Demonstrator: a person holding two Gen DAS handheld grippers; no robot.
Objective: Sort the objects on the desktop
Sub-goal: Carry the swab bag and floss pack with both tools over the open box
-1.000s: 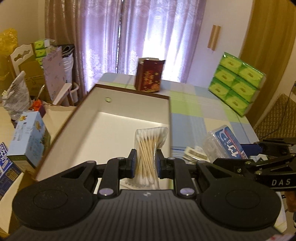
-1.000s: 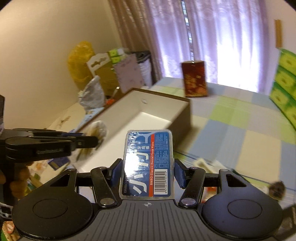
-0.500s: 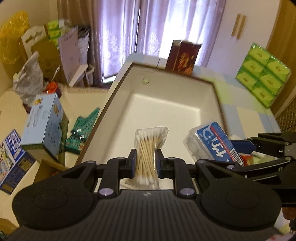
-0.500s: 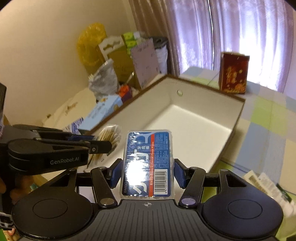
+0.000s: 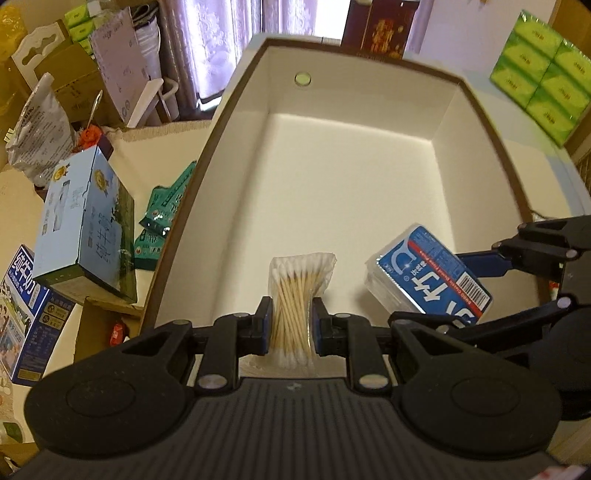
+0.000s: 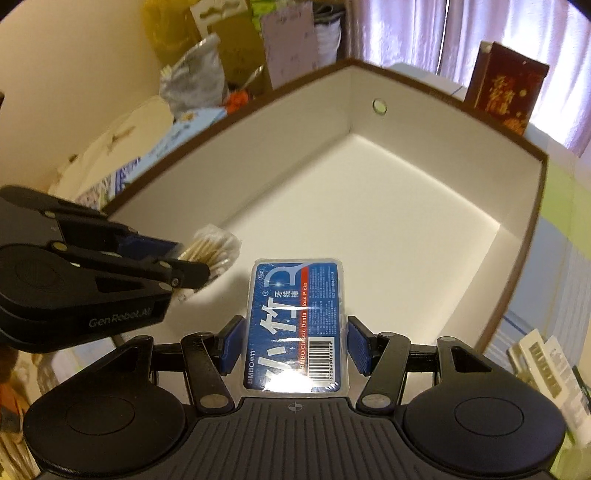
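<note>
My left gripper (image 5: pixel 291 325) is shut on a clear bag of cotton swabs (image 5: pixel 297 295), held over the near end of a large white box with a brown rim (image 5: pixel 369 177). My right gripper (image 6: pixel 295 345) is shut on a blue dental floss pick pack (image 6: pixel 299 325), also over the box's near end (image 6: pixel 369 206). In the left wrist view the floss pack (image 5: pixel 430 273) hangs to the right of the swabs. In the right wrist view the left gripper (image 6: pixel 184 264) and swabs (image 6: pixel 210 249) sit to the left. The box floor is bare.
Left of the box lie a light blue carton (image 5: pixel 85 225), green packets (image 5: pixel 162 218) and a blue milk box (image 5: pixel 22 314). A dark red box (image 5: pixel 380 29) stands behind it. Green tissue packs (image 5: pixel 543 66) sit far right. Papers (image 6: pixel 546 365) lie on the checked cloth.
Both grippers have moved forward and tilted down over the box, so its inside now fills both views. Each still holds its item.
</note>
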